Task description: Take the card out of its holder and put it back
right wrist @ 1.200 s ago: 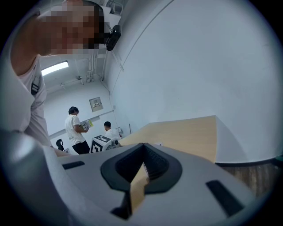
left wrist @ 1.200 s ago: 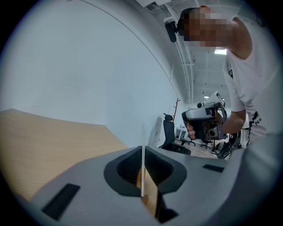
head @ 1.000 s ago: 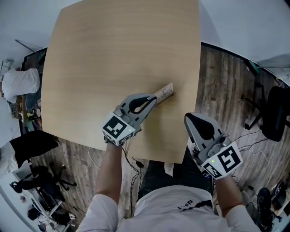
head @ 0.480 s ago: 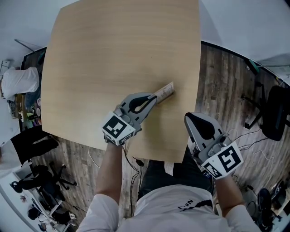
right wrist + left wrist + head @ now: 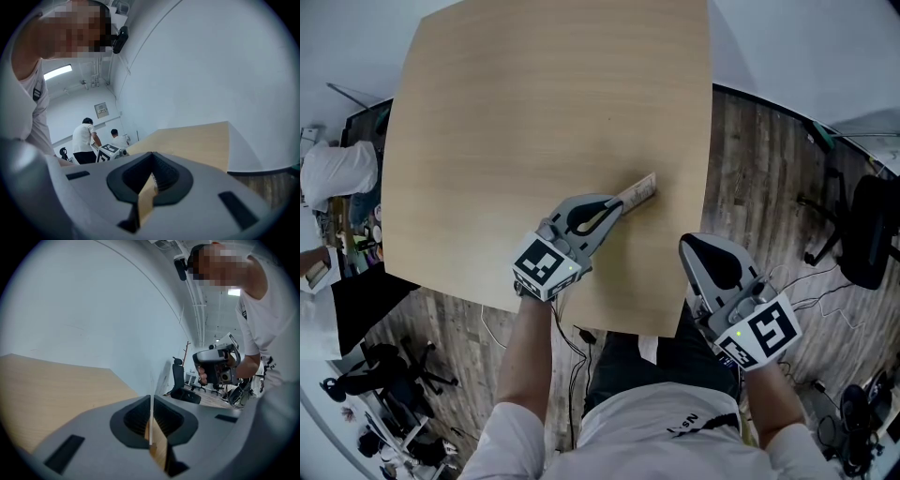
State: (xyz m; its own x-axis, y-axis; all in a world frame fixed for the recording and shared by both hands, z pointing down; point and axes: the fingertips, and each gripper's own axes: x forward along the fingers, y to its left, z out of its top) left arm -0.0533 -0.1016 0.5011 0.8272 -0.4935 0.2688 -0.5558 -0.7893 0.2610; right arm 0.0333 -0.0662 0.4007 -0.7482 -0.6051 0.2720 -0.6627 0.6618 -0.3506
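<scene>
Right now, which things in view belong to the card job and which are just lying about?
Job:
- left gripper, fingers shut on the card
- right gripper, fingers together, nothing held
- table

Lying about:
- office chair
- floor cables
- two people in the background

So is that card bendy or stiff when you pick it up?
The card is probably fairly stiff: its edge runs straight out of the left gripper. Likely very light, since edge-on it looks paper-thin. Being flat, it shouldn't roll.
</scene>
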